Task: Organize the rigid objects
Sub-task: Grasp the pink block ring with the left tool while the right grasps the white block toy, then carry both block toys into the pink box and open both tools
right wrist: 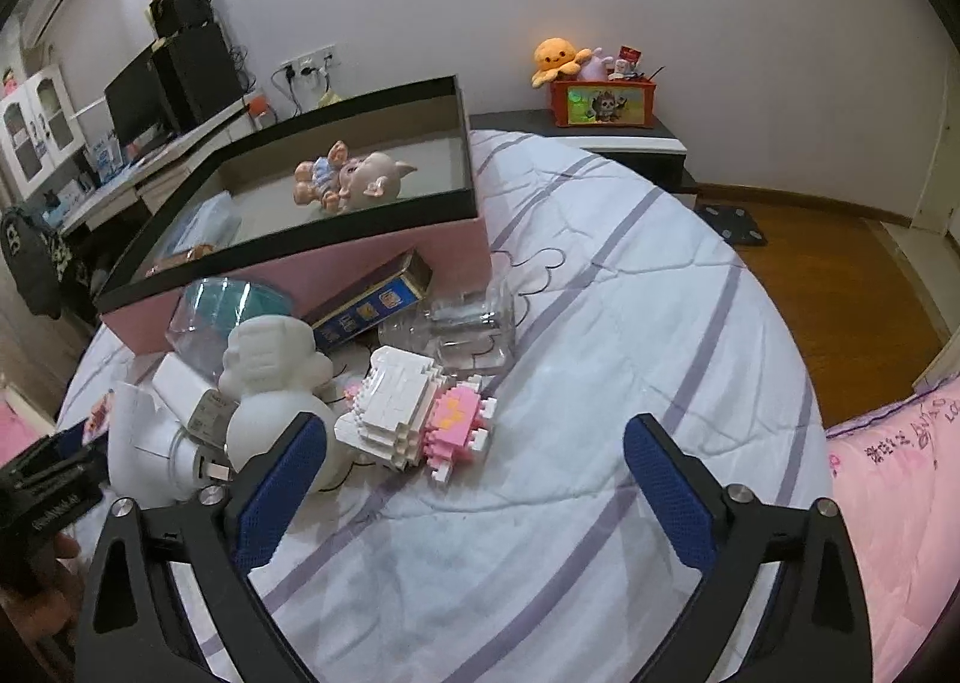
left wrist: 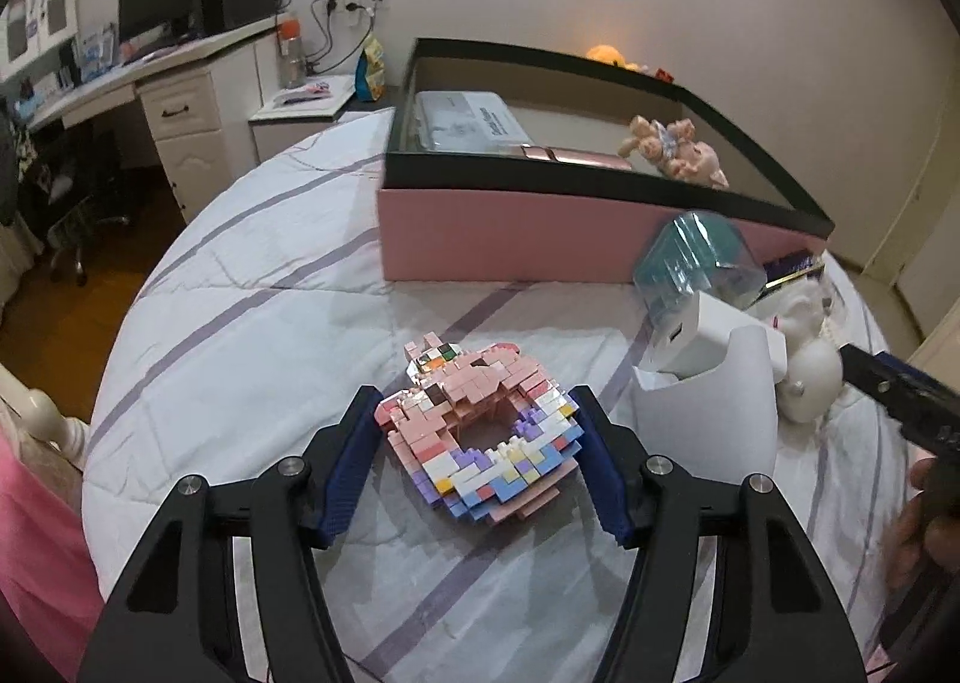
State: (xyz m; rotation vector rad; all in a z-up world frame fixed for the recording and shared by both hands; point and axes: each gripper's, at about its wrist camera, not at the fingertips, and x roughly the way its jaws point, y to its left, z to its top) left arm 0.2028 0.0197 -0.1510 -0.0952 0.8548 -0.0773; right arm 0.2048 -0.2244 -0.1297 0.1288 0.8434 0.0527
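A pink and pastel brick-built ring model (left wrist: 480,431) lies on the striped quilt. My left gripper (left wrist: 477,413) has its blue pads on both sides of it, touching or nearly so. A pink box with a black rim (left wrist: 510,239) stands behind; it holds a pig figurine (left wrist: 678,149) and a clear case (left wrist: 462,122). My right gripper (right wrist: 474,443) is open and empty above the quilt. Just ahead of it lie a white and pink brick model (right wrist: 414,413) and a white plaster figure (right wrist: 270,377). The pig figurine (right wrist: 354,176) lies in the box (right wrist: 336,263).
A white charger (left wrist: 690,341), a white paper cup (left wrist: 708,419) and a clear container with teal contents (left wrist: 696,257) lie right of the ring model. A blue tin (right wrist: 372,305) and a clear box (right wrist: 474,329) lie by the pink box. A desk stands at the left, a bedside cabinet behind.
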